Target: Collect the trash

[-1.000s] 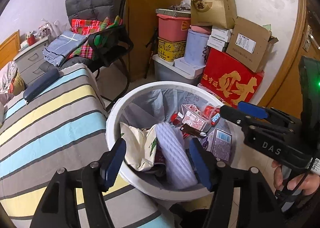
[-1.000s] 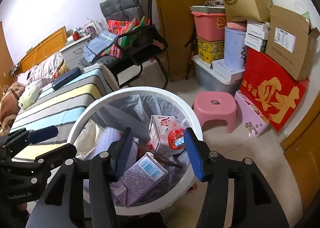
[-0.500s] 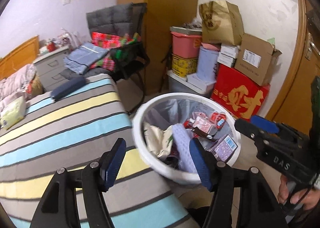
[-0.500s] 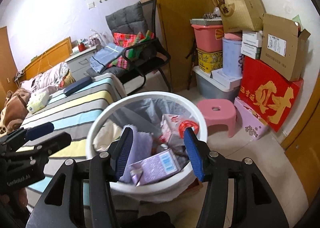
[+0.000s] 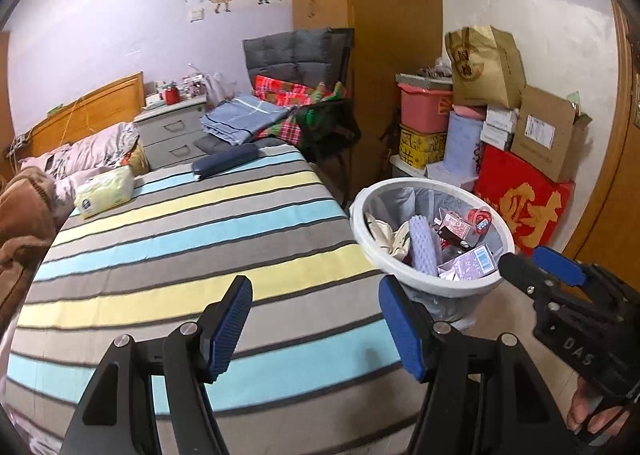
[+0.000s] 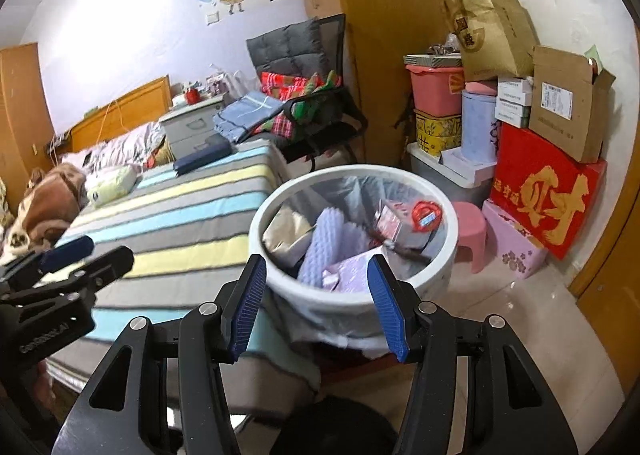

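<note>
Our left hand-held gripper (image 5: 316,329) hangs spread and empty over the striped bed cover (image 5: 168,255). Our right hand-held gripper (image 6: 318,303), also spread and empty, faces the round white plastic trash bin (image 6: 356,297), full of wrappers, beside the bed.

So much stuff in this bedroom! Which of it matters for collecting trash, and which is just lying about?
Part of the job:
- white round plastic bin with grey liner
- trash inside: lilac ribbed foam sleeve, purple barcoded carton
- left tool, right tool, both empty

Just lying about:
- striped bedspread
- pink plastic stool
- red cardboard box with gold character
- navy flat case
</note>
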Demonstrator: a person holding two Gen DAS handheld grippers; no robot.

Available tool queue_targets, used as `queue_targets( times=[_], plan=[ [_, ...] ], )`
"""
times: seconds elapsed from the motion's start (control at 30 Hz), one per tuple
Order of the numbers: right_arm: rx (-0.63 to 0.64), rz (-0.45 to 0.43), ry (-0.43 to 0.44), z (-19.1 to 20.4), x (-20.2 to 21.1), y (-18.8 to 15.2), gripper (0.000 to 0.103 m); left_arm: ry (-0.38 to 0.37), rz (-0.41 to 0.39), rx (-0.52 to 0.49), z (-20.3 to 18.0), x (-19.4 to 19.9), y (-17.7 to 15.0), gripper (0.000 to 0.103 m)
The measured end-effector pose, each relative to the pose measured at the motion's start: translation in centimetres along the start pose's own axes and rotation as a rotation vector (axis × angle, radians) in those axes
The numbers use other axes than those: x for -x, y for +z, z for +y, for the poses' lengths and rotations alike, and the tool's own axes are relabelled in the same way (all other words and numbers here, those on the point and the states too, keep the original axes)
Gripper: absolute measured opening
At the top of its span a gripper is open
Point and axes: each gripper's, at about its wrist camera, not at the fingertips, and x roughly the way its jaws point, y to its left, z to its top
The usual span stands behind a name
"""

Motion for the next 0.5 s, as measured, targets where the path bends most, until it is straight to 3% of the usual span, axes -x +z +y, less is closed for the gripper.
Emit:
queue_targets(
  times=[0.5],
  plan=[
    [0.031,-0.048,0.029,2.2,1.2,-1.7,0.054,0.058,-0.048,0.033,2.2,2.8,-2.9,0.065]
  ],
)
